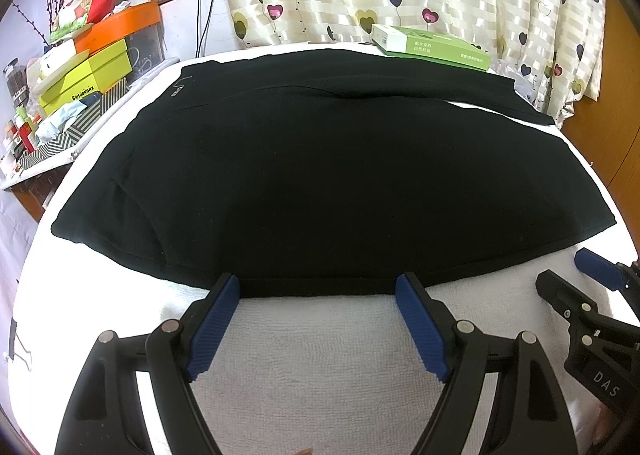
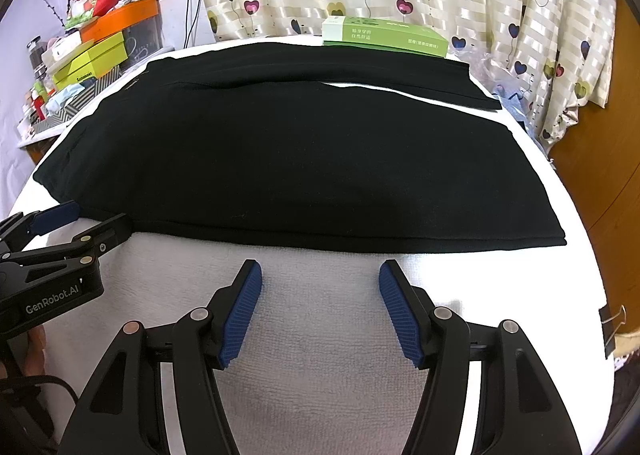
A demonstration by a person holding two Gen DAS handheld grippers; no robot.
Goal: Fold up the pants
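We found the black knit pants [image 1: 312, 183] spread flat, legs apart, on the white towel-covered table [image 1: 320, 335], just ahead of both tongs. Left tongs [image 1: 318, 285] and right tongs [image 2: 320, 269] stood released, empty. We judged no fold made yet.

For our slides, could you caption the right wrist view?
Open right gripper over white towel, short of flat black pants.

Black pants [image 1: 312, 175] flat on white towel, legs spread.
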